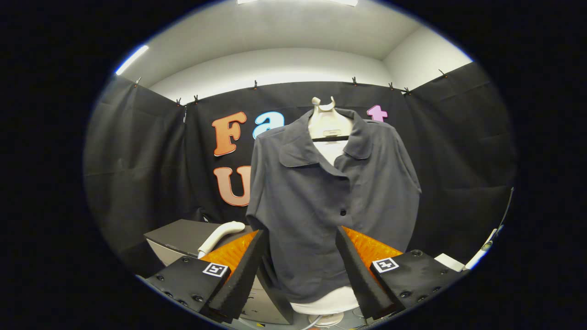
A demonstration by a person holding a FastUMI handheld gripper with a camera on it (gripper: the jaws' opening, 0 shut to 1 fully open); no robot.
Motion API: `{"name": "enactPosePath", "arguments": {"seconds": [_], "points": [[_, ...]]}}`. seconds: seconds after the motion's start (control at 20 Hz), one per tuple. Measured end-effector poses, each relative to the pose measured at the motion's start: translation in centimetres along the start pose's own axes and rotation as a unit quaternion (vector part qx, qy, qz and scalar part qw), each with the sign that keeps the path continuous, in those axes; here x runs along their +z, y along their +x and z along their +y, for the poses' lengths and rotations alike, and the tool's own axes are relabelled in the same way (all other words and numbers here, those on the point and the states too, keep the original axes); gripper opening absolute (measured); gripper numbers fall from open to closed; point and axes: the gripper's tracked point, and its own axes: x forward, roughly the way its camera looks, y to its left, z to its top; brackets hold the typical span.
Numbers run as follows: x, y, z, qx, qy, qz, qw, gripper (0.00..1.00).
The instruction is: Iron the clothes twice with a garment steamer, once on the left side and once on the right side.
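A dark grey short-sleeved shirt (330,192) hangs buttoned on a white mannequin torso (326,130), straight ahead of my fingers and beyond them. The white handle of the garment steamer (220,234) sticks up from a box to the left, just beyond my left finger (245,270). My gripper (300,234) stands open, with nothing between its fingers; the shirt's lower front shows through the gap. The steamer's head is hidden behind the left finger.
A grey box (183,236) stands low on the left and holds the steamer. The mannequin's white base (326,306) rests between the fingers lower down. White items (451,262) lie at the right. Black cloth walls (137,160) close in the booth.
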Motion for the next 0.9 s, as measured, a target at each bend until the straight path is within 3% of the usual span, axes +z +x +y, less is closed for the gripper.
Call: {"name": "enactPosePath", "arguments": {"seconds": [0.55, 0.9], "points": [[-0.9, 3.4, 13.6, 0.100, -0.011, 0.025, 0.995, 0.98], [-2.0, 6.5, 20.3, 0.140, -0.001, 0.058, 0.989, 0.99]]}}
